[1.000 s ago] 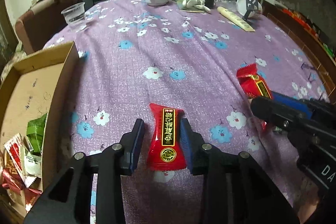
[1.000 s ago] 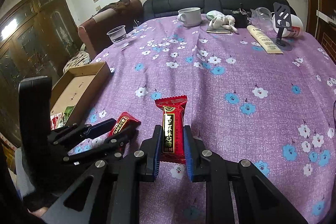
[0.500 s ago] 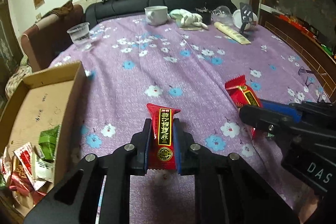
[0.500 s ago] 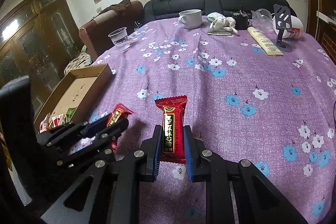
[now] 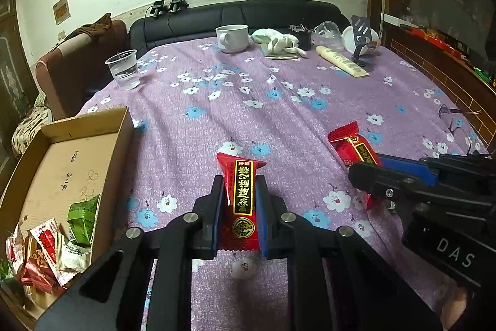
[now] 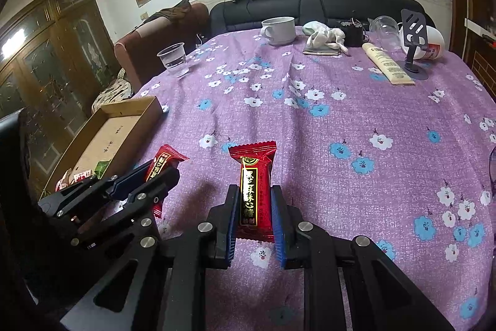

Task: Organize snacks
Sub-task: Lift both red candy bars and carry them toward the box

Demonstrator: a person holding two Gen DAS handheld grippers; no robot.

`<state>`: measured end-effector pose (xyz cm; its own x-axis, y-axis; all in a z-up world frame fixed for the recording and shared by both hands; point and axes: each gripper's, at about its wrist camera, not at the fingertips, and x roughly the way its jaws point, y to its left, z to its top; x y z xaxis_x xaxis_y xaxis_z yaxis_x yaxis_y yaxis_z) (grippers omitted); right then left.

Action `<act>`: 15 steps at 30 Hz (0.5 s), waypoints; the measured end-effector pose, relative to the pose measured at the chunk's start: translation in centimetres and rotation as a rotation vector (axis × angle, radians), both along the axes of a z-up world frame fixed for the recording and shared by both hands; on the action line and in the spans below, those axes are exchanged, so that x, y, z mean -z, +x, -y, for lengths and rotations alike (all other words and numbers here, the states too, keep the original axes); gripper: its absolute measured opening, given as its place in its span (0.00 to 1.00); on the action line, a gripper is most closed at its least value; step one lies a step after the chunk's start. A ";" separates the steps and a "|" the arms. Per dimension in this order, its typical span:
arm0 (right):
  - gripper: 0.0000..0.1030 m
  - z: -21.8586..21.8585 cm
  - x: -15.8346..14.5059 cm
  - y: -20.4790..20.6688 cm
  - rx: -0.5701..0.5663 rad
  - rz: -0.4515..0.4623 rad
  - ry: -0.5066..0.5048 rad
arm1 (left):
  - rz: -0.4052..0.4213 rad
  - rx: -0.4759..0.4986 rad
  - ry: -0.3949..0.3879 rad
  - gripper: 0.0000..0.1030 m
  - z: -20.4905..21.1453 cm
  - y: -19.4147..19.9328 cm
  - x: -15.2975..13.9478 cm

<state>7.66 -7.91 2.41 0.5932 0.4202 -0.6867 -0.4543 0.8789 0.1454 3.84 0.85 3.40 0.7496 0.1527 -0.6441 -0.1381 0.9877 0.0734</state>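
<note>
At the far left, I note the cardboard box point(image 5: 62, 163) with its near corner already holding a pile of mixed wrapped snacks point(image 5: 49, 244); its far floor is bare. Just beside the box's right wall, my left gripper point(image 5: 238, 207) is closed on a red snack packet point(image 5: 240, 200), the blue pads pressing both long edges, the packet upright along the fingers and apparently lifted off the purple floral tablecloth point(image 5: 248, 101). To the right, my right gripper point(image 6: 255, 222) is likewise clamped on a second red packet point(image 6: 255, 191), held the same way above the cloth. I judge the step in hand to be the carry: both pieces are picked, neither is yet over the box. The next move calls for swinging the left gripper leftward over the box wall, lowering above the bare cardboard and releasing, then bringing the right gripper across the same path. I must sequence the two, since both tools are near each other and the box opening is narrow. The plastic cup point(image 5: 122, 69) of water stands well apart, behind the box.
</note>
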 end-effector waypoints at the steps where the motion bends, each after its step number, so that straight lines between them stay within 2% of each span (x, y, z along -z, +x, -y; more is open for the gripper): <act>1: 0.19 0.0 0.0 0.0 0.002 0.002 -0.001 | 0.003 -0.001 0.002 0.15 0.0 0.0 0.0; 9: 0.19 0.2 -0.3 0.0 0.020 0.020 -0.002 | 0.021 0.001 0.010 0.15 0.2 -0.4 -0.2; 15: 0.19 1.9 -2.0 0.0 0.093 0.052 0.042 | 0.048 -0.002 0.009 0.15 0.2 -0.8 -0.8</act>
<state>7.70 -9.83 4.39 0.6652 0.3895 -0.6370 -0.3794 0.9111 0.1609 3.04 0.66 4.17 0.7796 0.1595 -0.6057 -0.1435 0.9868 0.0751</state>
